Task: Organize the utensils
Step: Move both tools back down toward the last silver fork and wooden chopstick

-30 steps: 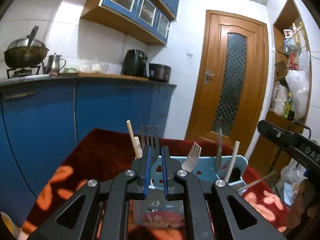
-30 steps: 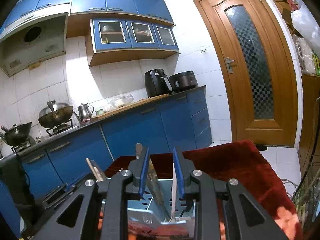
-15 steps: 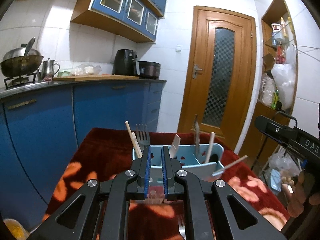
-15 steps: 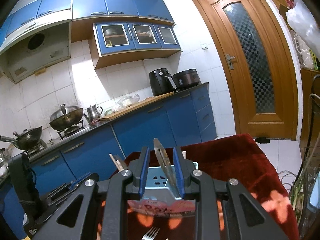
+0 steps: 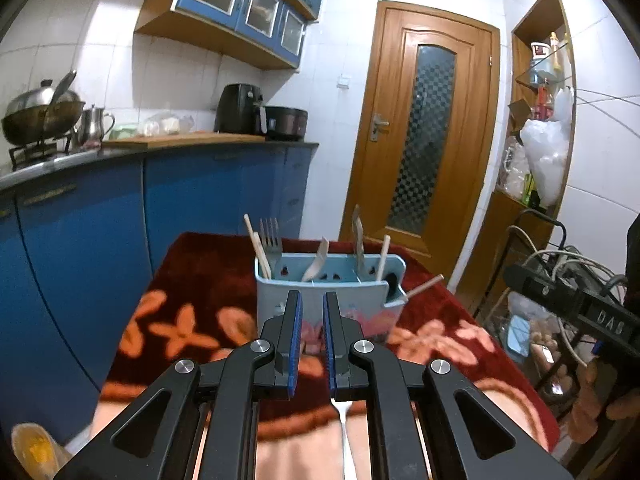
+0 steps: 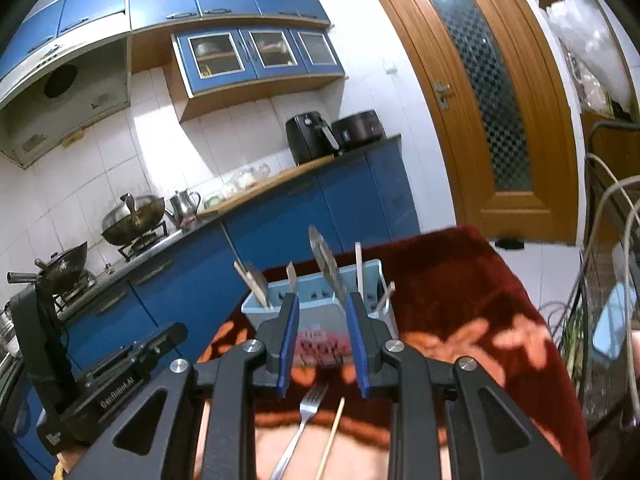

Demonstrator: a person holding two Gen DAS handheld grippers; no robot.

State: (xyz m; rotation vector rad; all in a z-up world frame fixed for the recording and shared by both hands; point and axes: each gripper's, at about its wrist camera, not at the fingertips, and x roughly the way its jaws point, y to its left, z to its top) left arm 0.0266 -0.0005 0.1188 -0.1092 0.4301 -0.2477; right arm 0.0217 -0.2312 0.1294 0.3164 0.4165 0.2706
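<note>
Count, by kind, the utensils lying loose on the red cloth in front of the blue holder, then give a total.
fork: 1
chopstick: 1
Total: 2

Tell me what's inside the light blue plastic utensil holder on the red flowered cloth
Standing in the light blue plastic utensil holder: a metal fork, wooden chopsticks, a white plastic spoon and a metal knife. Its walls hide their lower ends.

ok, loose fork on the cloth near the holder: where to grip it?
Grip the fork mid-handle from above, jaws across the shaft. It lies flat on the cloth, tines toward the holder, and a chopstick lies close on its right.
</note>
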